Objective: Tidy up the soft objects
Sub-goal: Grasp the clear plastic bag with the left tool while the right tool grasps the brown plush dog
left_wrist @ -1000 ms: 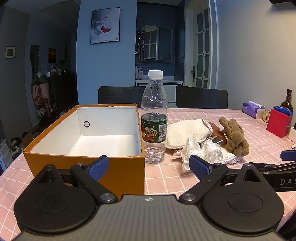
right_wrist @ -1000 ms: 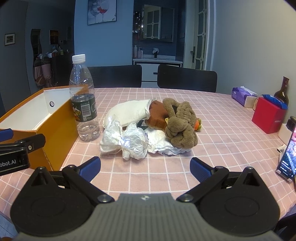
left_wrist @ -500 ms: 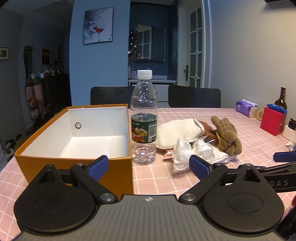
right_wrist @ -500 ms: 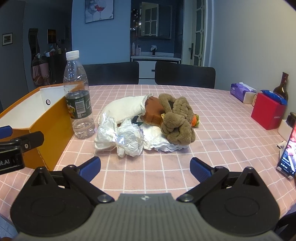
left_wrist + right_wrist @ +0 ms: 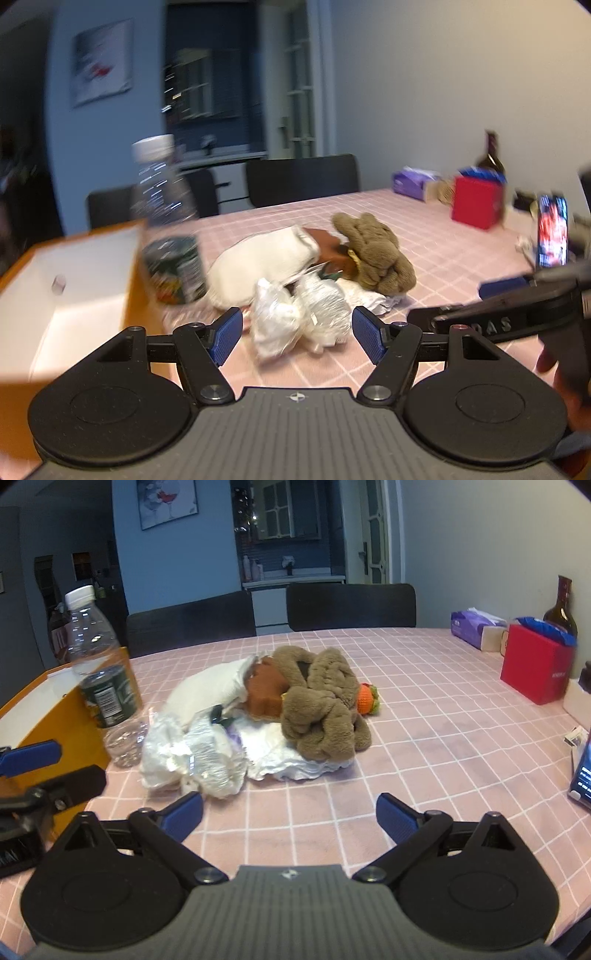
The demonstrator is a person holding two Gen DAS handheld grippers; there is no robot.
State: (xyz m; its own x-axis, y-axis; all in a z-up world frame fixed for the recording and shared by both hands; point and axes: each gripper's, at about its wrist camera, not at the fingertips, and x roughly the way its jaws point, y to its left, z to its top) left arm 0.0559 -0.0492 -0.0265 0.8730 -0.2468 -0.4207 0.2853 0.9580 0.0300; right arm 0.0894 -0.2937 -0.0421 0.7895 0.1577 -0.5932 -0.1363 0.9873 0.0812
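Both tongs are released with jaws closing. The left tongs (image 5: 297, 334) frame a crinkled plastic bag (image 5: 299, 319) without touching it; the right tongs (image 5: 290, 818) hold nothing between them, over bare table (image 5: 424, 738).

One soft pile lies mid-table: one brown plush toy (image 5: 325, 709), one white pouch (image 5: 210, 690), one white cloth (image 5: 288, 753) beneath.

One orange box (image 5: 70, 727) stands at the left edge, one water bottle (image 5: 101, 675) just beside it. The right edge carries one red box (image 5: 535, 672).
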